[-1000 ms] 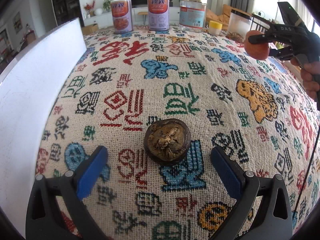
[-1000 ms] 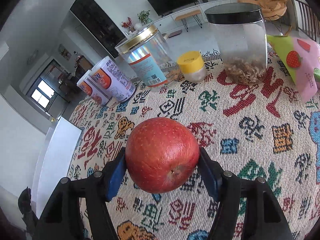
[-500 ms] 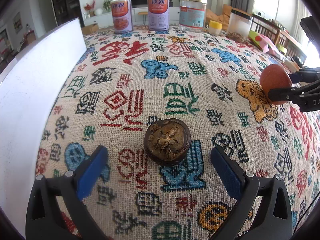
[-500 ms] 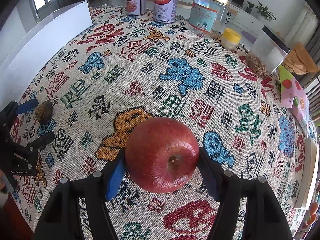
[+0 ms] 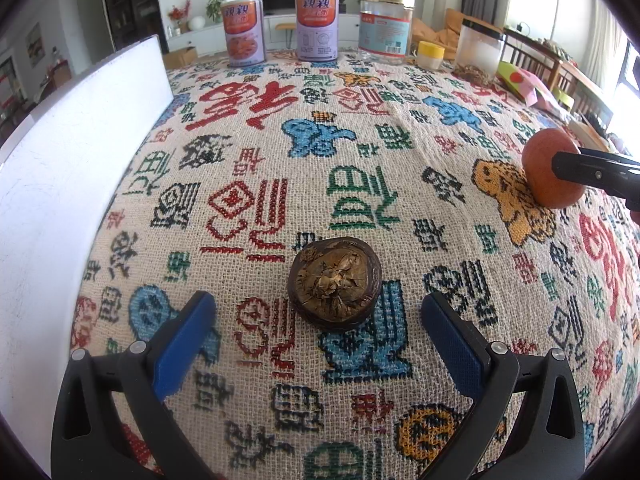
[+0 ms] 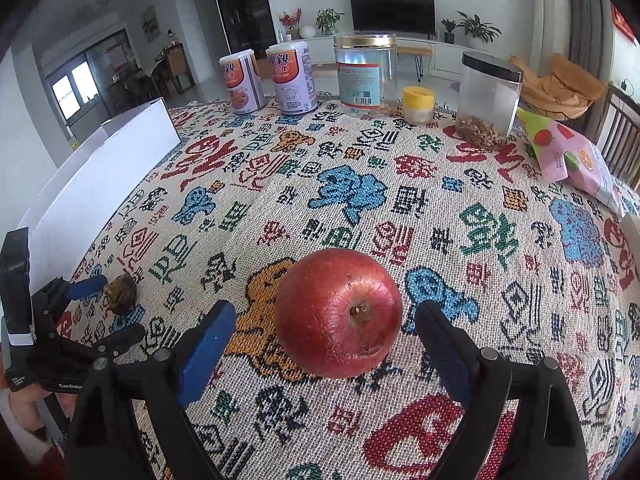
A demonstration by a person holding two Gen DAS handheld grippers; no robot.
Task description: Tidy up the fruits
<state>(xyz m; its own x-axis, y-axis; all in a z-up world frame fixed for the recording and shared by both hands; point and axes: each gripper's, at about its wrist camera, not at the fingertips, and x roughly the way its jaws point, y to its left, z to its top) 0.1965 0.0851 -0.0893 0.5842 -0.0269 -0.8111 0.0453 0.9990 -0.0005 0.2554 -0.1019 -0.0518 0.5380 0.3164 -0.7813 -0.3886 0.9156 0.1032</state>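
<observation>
Right gripper [image 6: 322,344] largely cut off beside apple [image 5: 550,168]

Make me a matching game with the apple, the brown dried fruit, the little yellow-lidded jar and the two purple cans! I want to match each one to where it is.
Things:
1. red apple
2. brown dried fruit
3. yellow-lidded jar
4. purple cans

Places:
A. at the far edge of the cloth, between the two clear jars
B. on the cloth between the open jaws of the right gripper, which have just been opening
C. at the far edge, nearest the white board
D. on the cloth between the open jaws of the left gripper

Pairs: 1-B, 2-D, 3-A, 4-C
</observation>
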